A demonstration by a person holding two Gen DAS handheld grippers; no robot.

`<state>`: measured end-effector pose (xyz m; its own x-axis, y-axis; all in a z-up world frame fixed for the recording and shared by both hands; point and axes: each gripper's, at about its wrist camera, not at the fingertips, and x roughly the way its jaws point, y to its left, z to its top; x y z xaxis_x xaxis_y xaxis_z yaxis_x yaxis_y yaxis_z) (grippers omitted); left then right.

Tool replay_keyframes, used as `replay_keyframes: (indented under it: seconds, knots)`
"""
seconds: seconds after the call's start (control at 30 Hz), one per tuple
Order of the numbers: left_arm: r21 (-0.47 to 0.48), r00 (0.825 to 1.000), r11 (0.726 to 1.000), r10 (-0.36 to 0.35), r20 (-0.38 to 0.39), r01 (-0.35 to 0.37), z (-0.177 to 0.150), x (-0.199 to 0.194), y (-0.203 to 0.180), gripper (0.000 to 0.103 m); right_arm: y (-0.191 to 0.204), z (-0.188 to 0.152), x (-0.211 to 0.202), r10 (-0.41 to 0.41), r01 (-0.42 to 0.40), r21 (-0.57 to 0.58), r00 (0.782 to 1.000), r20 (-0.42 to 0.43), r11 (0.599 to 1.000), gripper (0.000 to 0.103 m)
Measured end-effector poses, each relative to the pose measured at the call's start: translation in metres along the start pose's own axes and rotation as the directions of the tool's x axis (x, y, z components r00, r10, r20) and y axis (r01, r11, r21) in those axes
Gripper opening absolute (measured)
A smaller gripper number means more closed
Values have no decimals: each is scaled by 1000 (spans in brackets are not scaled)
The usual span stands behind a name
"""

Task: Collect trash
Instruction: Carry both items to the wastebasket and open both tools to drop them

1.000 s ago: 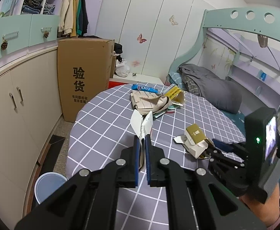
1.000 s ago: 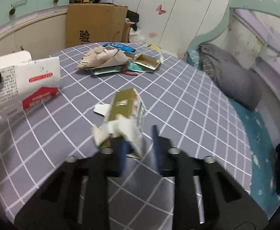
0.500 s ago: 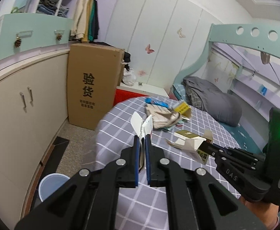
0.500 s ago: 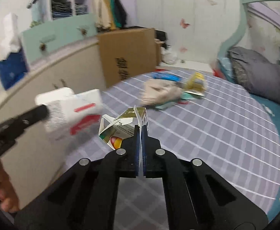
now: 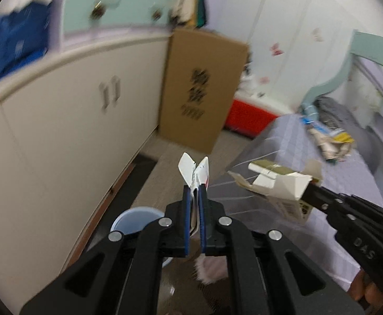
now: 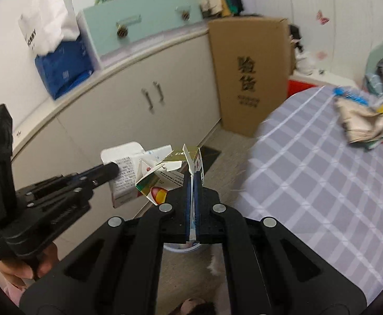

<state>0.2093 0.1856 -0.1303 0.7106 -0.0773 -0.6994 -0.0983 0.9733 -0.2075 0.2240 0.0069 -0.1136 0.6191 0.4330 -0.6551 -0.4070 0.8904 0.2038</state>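
Left hand-held gripper (image 5: 194, 204) clamped on a white box (image 5: 195, 169); right hand-held gripper (image 6: 191, 183) clamped on a gold carton (image 6: 165, 178). Both pieces held off the counter (image 6: 322, 183), above the floor, near a blue bin (image 5: 131, 219) below. Not yet dropped in. Farther off, more trash (image 6: 367, 120) left piled on the counter, to be fetched afterwards.

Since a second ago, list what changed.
The right gripper closed on the green carton and lifted it off the table. Both grippers swung away toward the bin on the floor. The left gripper keeps its white box; the table's trash pile stays.
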Motion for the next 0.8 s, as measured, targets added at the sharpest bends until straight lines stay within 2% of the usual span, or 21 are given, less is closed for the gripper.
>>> replay_keyframes:
  seconds: [0.13,0.27,0.3,0.33,0.37,0.4,0.8]
  knots:
    - [-37,996,998,50,-79,-53,-4,35,31,6,17,-6,45,12,-11,11,998,-60,1000,2]
    - [-46,988,998,42,-150,-49,-6,70,53,12,26,-10,72,2,-2,-3,995,-103,1000,2]
    - [-49,984,997,53,-170,-62,-6,78,56,27,27,-11,77,-2,2,-5,994,-111,1000,2]
    - [-52,977,995,78,-197,-90,-8,88,62,52,28,-13,82,-8,6,-10,993,-120,1000,2]
    - [-50,973,993,92,-214,-105,-11,93,65,61,28,-13,85,-7,6,-11,992,-128,1000,2]
    - [-47,965,990,115,-235,-130,-15,100,70,64,29,-15,90,-5,4,-10,990,-140,1000,2]
    - [-73,938,975,180,-298,-210,-35,100,99,67,46,-28,123,7,-17,-44,975,-224,999,2]
